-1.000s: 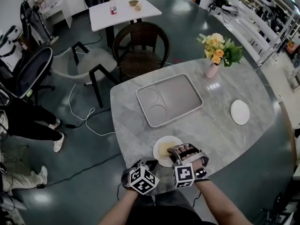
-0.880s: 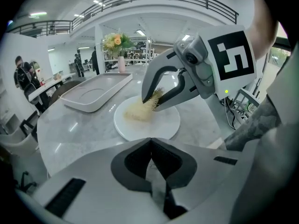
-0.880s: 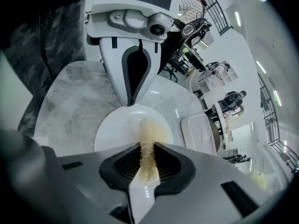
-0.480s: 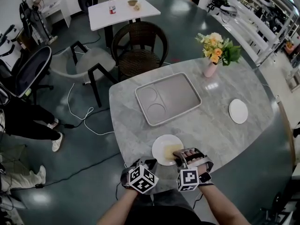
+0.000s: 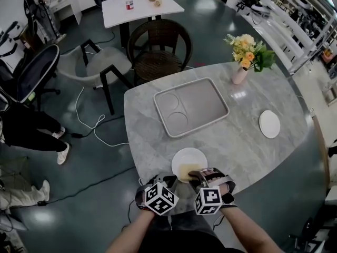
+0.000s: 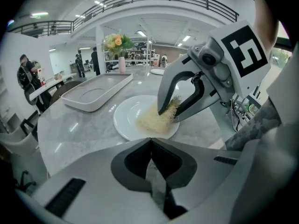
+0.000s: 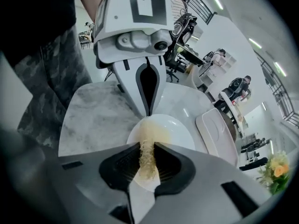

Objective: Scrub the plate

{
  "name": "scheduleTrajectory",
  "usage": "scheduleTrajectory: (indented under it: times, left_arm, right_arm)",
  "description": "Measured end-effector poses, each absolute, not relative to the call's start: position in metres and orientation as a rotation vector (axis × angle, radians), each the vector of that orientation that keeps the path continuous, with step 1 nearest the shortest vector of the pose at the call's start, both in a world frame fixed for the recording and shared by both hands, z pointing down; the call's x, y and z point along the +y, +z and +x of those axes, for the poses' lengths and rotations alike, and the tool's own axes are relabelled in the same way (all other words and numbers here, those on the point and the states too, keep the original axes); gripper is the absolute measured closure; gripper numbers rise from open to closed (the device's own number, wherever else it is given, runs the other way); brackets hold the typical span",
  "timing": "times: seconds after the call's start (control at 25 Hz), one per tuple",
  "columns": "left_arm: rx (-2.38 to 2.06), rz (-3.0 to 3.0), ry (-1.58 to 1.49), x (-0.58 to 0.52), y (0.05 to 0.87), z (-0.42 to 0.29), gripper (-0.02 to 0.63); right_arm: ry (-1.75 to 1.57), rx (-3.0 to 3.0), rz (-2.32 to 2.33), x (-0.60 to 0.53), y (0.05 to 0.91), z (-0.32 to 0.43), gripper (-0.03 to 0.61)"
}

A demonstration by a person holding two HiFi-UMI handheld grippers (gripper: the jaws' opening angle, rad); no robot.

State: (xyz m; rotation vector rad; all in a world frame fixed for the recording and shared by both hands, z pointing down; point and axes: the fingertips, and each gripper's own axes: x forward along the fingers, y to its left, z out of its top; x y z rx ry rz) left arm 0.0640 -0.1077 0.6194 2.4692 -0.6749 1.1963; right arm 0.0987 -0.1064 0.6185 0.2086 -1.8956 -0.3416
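Plate [image 5: 190, 158] first: it's right under my right fingers [image 7: 174, 161], which are clamped tight on a yellowish scrubbing pad [image 7: 147, 148]. It's pinched on edge so its free end presses onto the white dish. That's the right gripper [image 5: 196, 174] placed for the rubbing. My left gripper [image 6: 151, 146] has its jaws closed together on nothing, tips parked at the plate's near rim. I'd say that's to stop it sliding, though I can't confirm contact. The plate lies at the table's [image 5: 247, 152] near edge, close to me, well apart from the grey tray [image 5: 202, 107].
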Motion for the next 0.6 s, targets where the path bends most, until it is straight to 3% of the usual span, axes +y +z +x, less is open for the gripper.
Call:
scheduleTrajectory:
  times: [0.32,0.6]
  left_arm:
    - [-0.676,2.466,1.193,-0.108,0.618,0.063,0.601]
    - [-0.67,2.464,1.19,-0.105,0.618,0.065,0.601]
  right_arm:
    - [-0.39,-1.933,0.166,-0.12,0.613,0.078,0.502]
    - [-0.796,-1.732,0.032,-0.145,0.612,0.068,0.503]
